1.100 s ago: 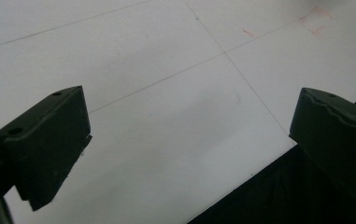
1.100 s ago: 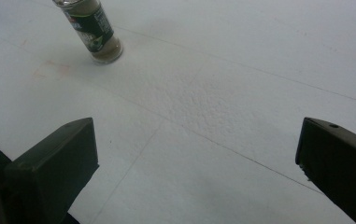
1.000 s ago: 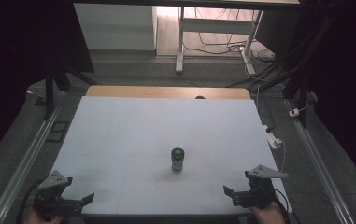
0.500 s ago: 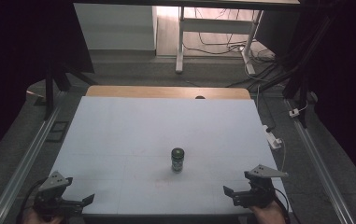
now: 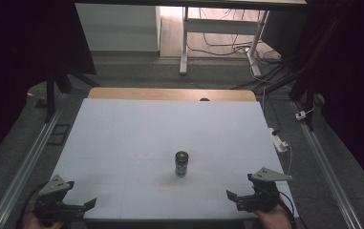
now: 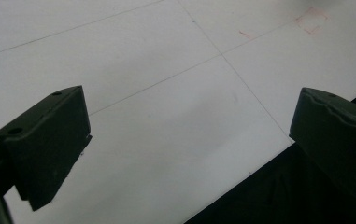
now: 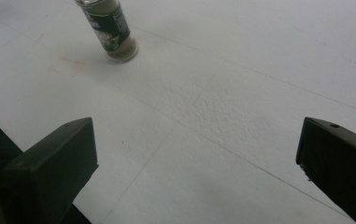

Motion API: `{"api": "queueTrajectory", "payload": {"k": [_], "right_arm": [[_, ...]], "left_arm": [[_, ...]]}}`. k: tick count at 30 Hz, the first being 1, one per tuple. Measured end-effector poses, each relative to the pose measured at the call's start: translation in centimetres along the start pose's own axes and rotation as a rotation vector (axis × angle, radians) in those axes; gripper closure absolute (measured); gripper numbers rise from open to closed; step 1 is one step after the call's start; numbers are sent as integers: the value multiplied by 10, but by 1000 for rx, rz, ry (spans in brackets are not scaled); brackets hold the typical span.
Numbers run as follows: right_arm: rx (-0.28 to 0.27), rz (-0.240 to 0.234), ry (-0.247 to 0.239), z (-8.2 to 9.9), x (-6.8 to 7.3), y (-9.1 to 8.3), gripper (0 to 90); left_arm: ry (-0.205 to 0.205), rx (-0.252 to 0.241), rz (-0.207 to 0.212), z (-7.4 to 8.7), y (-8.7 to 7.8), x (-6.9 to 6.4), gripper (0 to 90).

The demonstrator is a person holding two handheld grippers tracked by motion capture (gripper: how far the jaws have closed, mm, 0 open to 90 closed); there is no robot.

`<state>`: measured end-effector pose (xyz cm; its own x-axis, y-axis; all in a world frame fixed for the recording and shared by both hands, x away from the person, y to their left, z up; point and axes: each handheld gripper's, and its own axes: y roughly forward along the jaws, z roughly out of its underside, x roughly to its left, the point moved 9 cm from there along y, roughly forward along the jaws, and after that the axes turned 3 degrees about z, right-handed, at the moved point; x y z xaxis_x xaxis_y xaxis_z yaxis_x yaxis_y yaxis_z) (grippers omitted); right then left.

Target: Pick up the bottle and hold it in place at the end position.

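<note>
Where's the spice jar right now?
In the high view the jar stands upright near the table's middle, between the grippers, nearer the right gripper.

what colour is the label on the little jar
Dark green with some white print, on the jar; it shows best in the right gripper view.

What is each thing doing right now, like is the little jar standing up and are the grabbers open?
spice jar: standing upright on the table, lid on, nothing touching it.
left gripper: open, holding nothing, at the table's near left corner.
right gripper: open, holding nothing, at the near right corner, apart from the jar.
table: flat white top with thin lines and a faint red mark near the jar.
</note>
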<state>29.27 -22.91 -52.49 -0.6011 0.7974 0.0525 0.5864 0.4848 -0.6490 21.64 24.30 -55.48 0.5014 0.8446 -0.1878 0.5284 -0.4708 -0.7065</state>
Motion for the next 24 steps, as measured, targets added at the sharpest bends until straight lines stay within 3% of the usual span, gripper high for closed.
{"api": "queueTrajectory", "payload": {"k": [8, 24], "right_arm": [[-2, -39, -15, -3, 6, 4, 0], [-36, -110, -33, -16, 19, 16, 0]], "left_arm": [[9, 4, -15, 0, 0, 1, 0], [9, 6, -3, 0, 1, 1, 0]]}}
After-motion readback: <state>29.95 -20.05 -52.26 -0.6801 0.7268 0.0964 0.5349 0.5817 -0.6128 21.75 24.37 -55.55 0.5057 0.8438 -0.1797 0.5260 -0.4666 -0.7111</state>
